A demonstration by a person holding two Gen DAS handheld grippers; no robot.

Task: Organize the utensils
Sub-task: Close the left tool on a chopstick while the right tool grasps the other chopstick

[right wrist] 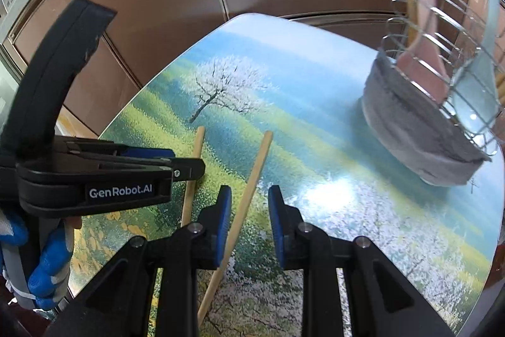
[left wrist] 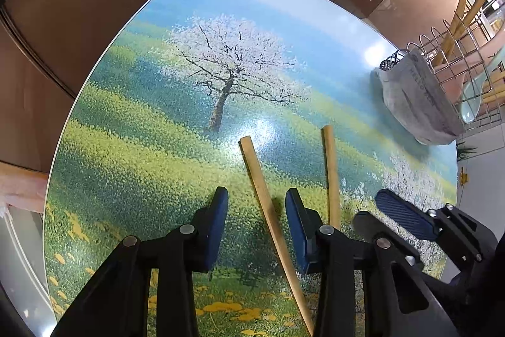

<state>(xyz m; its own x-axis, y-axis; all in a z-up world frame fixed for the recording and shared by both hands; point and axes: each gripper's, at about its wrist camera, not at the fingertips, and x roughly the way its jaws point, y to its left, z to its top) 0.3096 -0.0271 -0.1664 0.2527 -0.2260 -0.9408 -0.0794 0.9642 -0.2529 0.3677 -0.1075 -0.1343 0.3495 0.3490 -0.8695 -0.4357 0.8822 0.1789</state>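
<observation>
- Printed landscape tabletop, glossy; two wooden chopsticks lie flat on it, long axes running away from both grippers.
- Wire rack, far right on grey cloth, already holds utensils.
- Left gripper straddles left chopstick, jaws apart, not pinching.
- Right gripper straddles right chopstick, likewise clear.
- Nothing stands between.

The left gripper straddles one chopstick on the table, jaws apart; another chopstick lies beside.
</observation>
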